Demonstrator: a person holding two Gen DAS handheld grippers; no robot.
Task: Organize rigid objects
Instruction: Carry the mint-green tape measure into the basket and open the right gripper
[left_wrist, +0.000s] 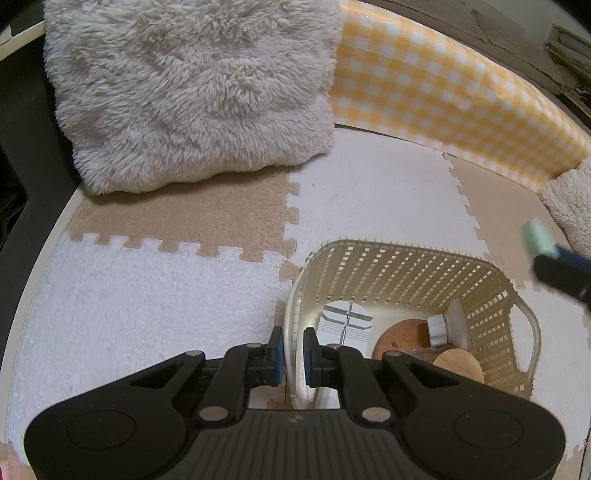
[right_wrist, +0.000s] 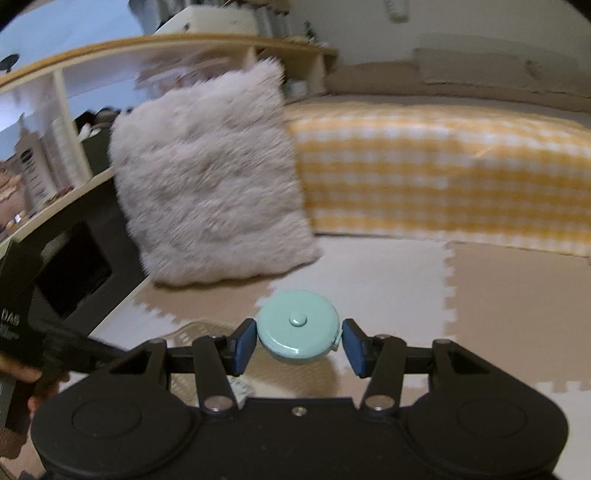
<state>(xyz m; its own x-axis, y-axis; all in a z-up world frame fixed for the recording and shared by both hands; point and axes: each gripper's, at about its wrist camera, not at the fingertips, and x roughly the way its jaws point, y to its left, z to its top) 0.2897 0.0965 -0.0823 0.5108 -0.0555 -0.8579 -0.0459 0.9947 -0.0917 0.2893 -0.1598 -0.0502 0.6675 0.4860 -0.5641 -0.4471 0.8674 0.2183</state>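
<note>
My left gripper (left_wrist: 293, 343) is shut on the near rim of a cream slotted basket (left_wrist: 406, 258) that stands on the foam mat. Inside the basket lie a cork coaster (left_wrist: 400, 336), a wooden disc (left_wrist: 458, 363), a small white piece (left_wrist: 437, 326) and a printed card (left_wrist: 343, 325). My right gripper (right_wrist: 298, 343) is shut on a round mint-green tape measure (right_wrist: 298, 328), held in the air above the mat. In the left wrist view, that gripper (left_wrist: 554, 266) and the tape measure (left_wrist: 537, 238) show blurred beyond the basket's right corner.
A fluffy grey cushion (left_wrist: 192, 92) leans at the back left. A yellow checked mattress edge (left_wrist: 443, 96) runs along the back. The beige and white puzzle mat (left_wrist: 147, 295) covers the floor. Shelves (right_wrist: 55, 147) stand at the left. A hand (right_wrist: 22, 376) grips the left tool.
</note>
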